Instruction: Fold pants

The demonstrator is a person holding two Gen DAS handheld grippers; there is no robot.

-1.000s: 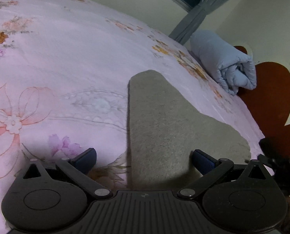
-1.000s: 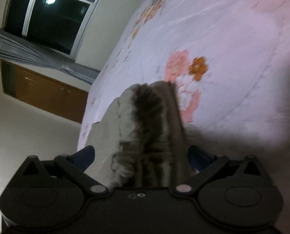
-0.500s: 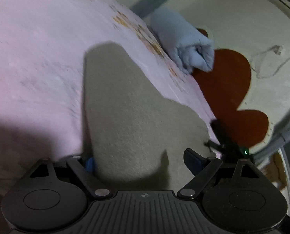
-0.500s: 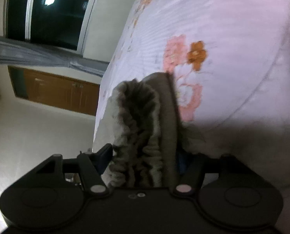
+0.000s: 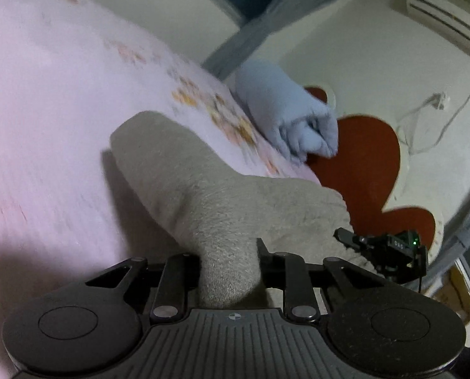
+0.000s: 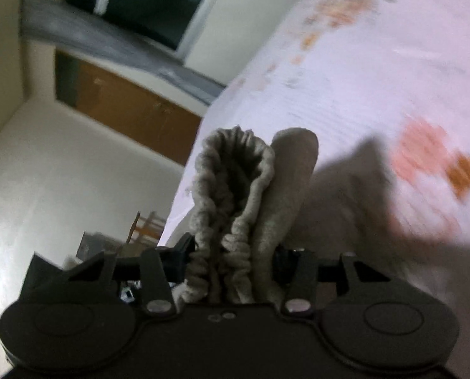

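We have the pants pinched in both grippers, left on a bunched edge and right on the waistband, lifted partly off the bed. To fold cleanly, we should probably keep both grips level and taut, carrying them together so the edges meet.

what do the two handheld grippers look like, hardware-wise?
Both are matte black. The left gripper has a ribbed body with a small crosshair mark, two round discs, and silver-pinned linkage bars. The right gripper is similar with a smooth body; its front shows a green light. No sleeves visible.
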